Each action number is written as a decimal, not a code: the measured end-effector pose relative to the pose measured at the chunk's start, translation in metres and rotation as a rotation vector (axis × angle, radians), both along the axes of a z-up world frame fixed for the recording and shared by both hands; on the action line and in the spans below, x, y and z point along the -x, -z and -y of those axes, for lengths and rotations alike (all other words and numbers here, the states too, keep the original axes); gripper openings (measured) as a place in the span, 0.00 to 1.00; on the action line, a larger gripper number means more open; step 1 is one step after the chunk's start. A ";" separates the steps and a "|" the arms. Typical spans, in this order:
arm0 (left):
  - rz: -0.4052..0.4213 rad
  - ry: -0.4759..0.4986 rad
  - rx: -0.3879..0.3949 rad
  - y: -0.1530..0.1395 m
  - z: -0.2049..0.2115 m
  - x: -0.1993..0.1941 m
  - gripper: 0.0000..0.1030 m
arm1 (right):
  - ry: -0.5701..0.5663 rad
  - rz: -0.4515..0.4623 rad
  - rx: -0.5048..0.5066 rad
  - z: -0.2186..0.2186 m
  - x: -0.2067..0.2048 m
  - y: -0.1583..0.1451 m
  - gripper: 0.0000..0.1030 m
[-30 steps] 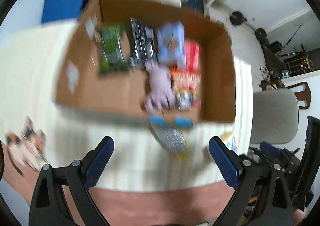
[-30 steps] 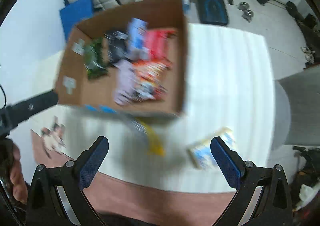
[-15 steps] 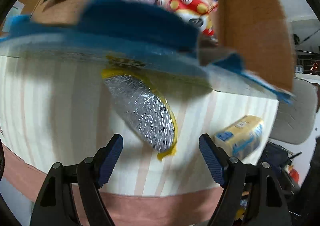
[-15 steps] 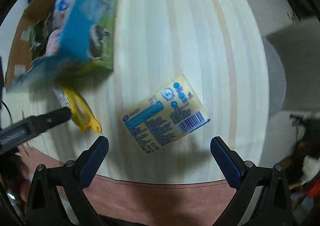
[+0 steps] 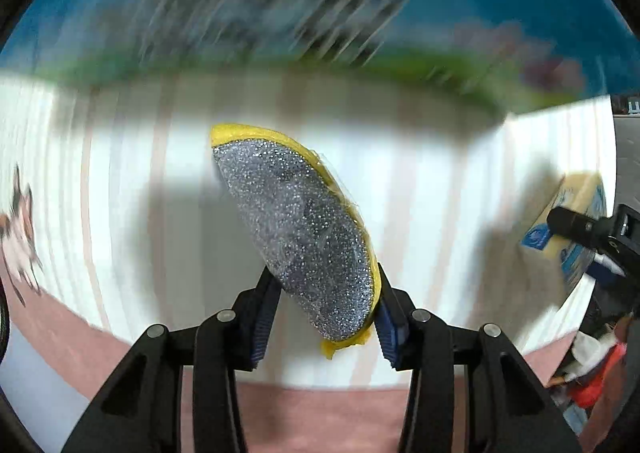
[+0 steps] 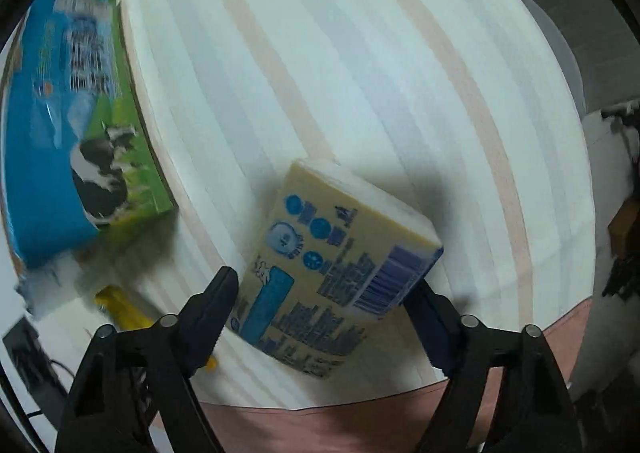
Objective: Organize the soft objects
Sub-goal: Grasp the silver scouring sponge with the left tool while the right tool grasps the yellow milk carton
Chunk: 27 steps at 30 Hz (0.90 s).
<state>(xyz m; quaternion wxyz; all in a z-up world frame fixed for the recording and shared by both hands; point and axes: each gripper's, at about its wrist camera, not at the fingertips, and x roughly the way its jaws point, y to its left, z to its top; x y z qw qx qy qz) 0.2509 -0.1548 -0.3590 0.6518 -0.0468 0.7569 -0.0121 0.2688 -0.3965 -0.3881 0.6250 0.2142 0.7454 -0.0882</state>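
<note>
Lying on the striped tablecloth (image 5: 440, 181) just in front of the blue-and-green printed box (image 6: 60, 133), the sponge (image 5: 296, 229) runs its long axis on a slant, one tip toward the box and the other back between the fingers of the left gripper (image 5: 326, 317). It is yellow foam with a silver, glittery scouring face turned up, shaped like a half-moon. The left jaws are closing and already touch the sponge's near end on both sides. Off to the side of the box, the yellow tissue pack (image 6: 328, 273) with blue print and a barcode lies slanted on the same cloth, between the closing fingers of the right gripper (image 6: 320, 313), which touch its edges.
</note>
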 end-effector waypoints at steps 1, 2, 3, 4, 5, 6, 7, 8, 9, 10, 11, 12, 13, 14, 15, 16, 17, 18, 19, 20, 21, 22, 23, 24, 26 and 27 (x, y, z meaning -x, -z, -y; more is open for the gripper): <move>-0.018 -0.011 0.008 0.003 -0.009 0.007 0.40 | -0.061 -0.005 0.017 -0.009 0.002 -0.001 0.74; -0.027 -0.017 0.007 0.005 -0.016 0.013 0.40 | -0.128 -0.010 0.027 -0.019 0.004 -0.001 0.73; -0.037 -0.020 0.008 0.007 -0.023 0.019 0.40 | -0.199 -0.017 0.037 -0.029 0.007 -0.002 0.71; -0.048 -0.024 0.012 0.009 -0.030 0.025 0.40 | -0.254 -0.025 0.045 -0.037 0.012 -0.002 0.70; -0.060 -0.032 0.013 0.011 -0.037 0.029 0.38 | -0.316 -0.037 0.050 -0.046 0.017 -0.002 0.69; -0.057 -0.037 0.024 0.011 -0.042 0.033 0.37 | -0.390 -0.054 0.054 -0.058 0.028 -0.001 0.69; -0.065 -0.032 0.019 0.012 -0.046 0.036 0.37 | -0.435 -0.070 0.056 -0.066 0.036 0.001 0.68; -0.071 -0.035 0.025 0.013 -0.048 0.038 0.40 | -0.492 -0.089 0.058 -0.075 0.047 0.003 0.68; -0.066 -0.048 0.043 0.013 -0.052 0.039 0.40 | -0.525 -0.102 0.059 -0.081 0.055 0.004 0.68; -0.062 -0.068 0.064 0.012 -0.057 0.039 0.41 | -0.557 -0.114 0.059 -0.087 0.064 0.006 0.68; -0.066 -0.090 0.090 0.012 -0.062 0.039 0.46 | -0.575 -0.119 0.059 -0.091 0.071 0.007 0.68; -0.071 -0.107 0.111 0.012 -0.070 0.038 0.49 | -0.581 -0.119 0.058 -0.094 0.076 0.008 0.68; -0.080 -0.116 0.131 0.012 -0.075 0.036 0.54 | -0.578 -0.119 0.056 -0.095 0.080 0.010 0.68; -0.090 -0.116 0.140 0.013 -0.075 0.035 0.59 | -0.570 -0.124 0.052 -0.097 0.079 0.013 0.68; -0.101 -0.110 0.152 0.015 -0.074 0.033 0.63 | -0.552 -0.133 0.044 -0.096 0.081 0.017 0.68; -0.110 -0.101 0.168 0.016 -0.073 0.031 0.72 | -0.538 -0.137 0.037 -0.091 0.078 0.019 0.68; -0.117 -0.097 0.178 0.017 -0.070 0.029 0.77 | -0.522 -0.138 0.028 -0.086 0.074 0.020 0.68; -0.119 -0.099 0.181 0.018 -0.070 0.028 0.79 | -0.511 -0.139 0.023 -0.089 0.073 0.024 0.68; -0.116 -0.116 0.186 0.018 -0.071 0.028 0.81 | -0.504 -0.139 0.017 -0.085 0.071 0.025 0.68; -0.110 -0.138 0.192 0.019 -0.073 0.031 0.82 | -0.502 -0.140 0.014 -0.081 0.069 0.025 0.68; -0.101 -0.166 0.196 0.019 -0.077 0.031 0.83 | -0.501 -0.143 0.012 -0.068 0.073 0.025 0.68; -0.090 -0.200 0.200 0.018 -0.081 0.033 0.84 | -0.496 -0.148 0.010 -0.065 0.073 0.025 0.68; -0.081 -0.225 0.200 0.018 -0.085 0.034 0.84 | -0.489 -0.149 0.006 -0.062 0.073 0.026 0.68; -0.082 -0.252 0.199 0.018 -0.088 0.034 0.83 | -0.484 -0.146 0.004 -0.057 0.075 0.027 0.68; -0.098 -0.251 0.198 0.018 -0.098 0.040 0.83 | -0.477 -0.137 0.004 -0.053 0.074 0.024 0.68; -0.101 -0.247 0.195 0.018 -0.099 0.039 0.83 | -0.475 -0.130 0.005 -0.051 0.074 0.023 0.68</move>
